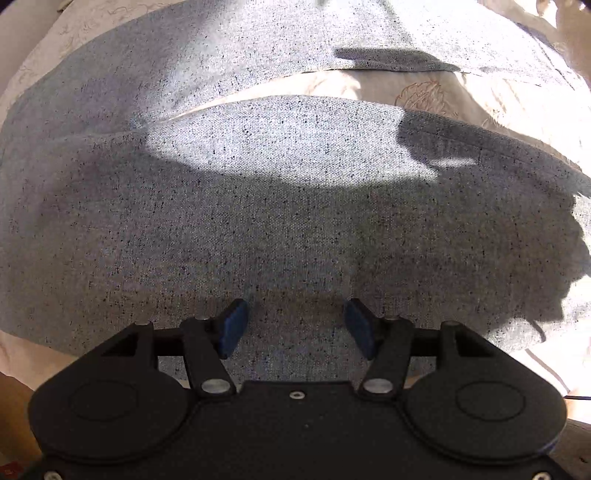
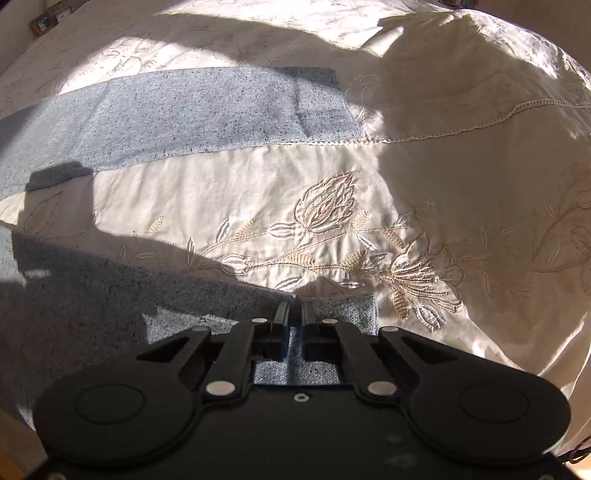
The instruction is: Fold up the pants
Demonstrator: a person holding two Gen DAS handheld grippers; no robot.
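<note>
Grey speckled pants (image 1: 295, 206) lie flat on a cream embroidered bedspread (image 1: 332, 85), their two legs spread apart with cloth showing between them. My left gripper (image 1: 295, 325) hovers over the wide upper part of the pants, open, with its blue pads (image 1: 232, 326) apart and nothing between them. In the right wrist view the far leg (image 2: 184, 110) runs across the top left and the near leg (image 2: 110, 295) lies at the lower left. My right gripper (image 2: 295, 310) is shut on the near leg's upper edge, close to its hem.
The bedspread (image 2: 443, 166), with flower embroidery (image 2: 332, 240) and a stitched seam (image 2: 480, 122), fills the right side and bulges over a pillow at the top right. Hard sunlight and deep shadows cross the fabric. A small framed object (image 2: 48, 22) stands at the far top left.
</note>
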